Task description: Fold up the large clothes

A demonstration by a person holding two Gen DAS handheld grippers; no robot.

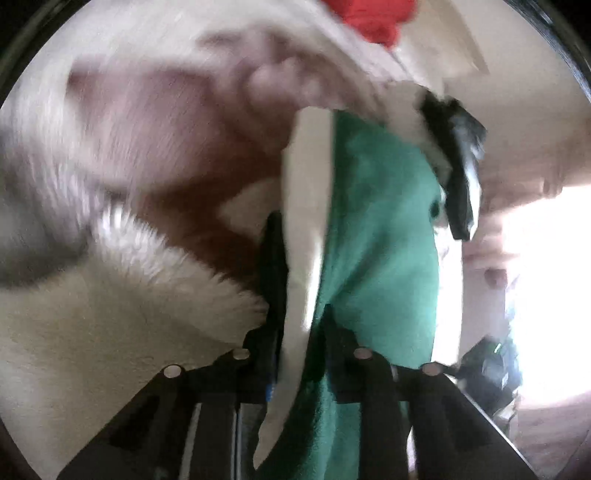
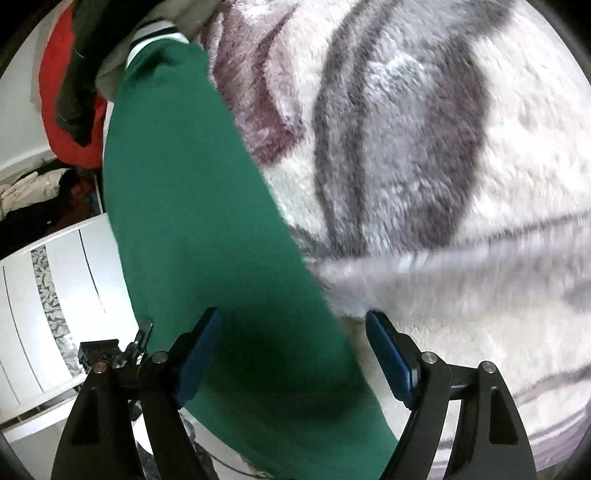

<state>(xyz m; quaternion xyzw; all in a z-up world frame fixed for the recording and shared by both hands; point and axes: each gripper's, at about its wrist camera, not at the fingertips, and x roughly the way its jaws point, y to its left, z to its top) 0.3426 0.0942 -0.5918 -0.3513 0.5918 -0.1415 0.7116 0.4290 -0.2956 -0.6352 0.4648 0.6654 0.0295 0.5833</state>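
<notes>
A green garment (image 1: 373, 236) with a white band (image 1: 306, 206) and dark trim hangs in the left wrist view. My left gripper (image 1: 299, 321) is shut on the garment's white band and green cloth. In the right wrist view a green sleeve (image 2: 192, 206) with a striped white cuff (image 2: 155, 35) lies along a fluffy blanket. My right gripper (image 2: 293, 325) is open, its blue pads (image 2: 197, 354) either side of the sleeve's near end, above the cloth.
A fluffy white, grey and mauve blanket (image 2: 424, 155) covers the surface. Red and dark clothes (image 2: 70, 96) are piled at the far left. A white cabinet (image 2: 44, 302) stands at left. A bright window (image 1: 546, 288) glares at right.
</notes>
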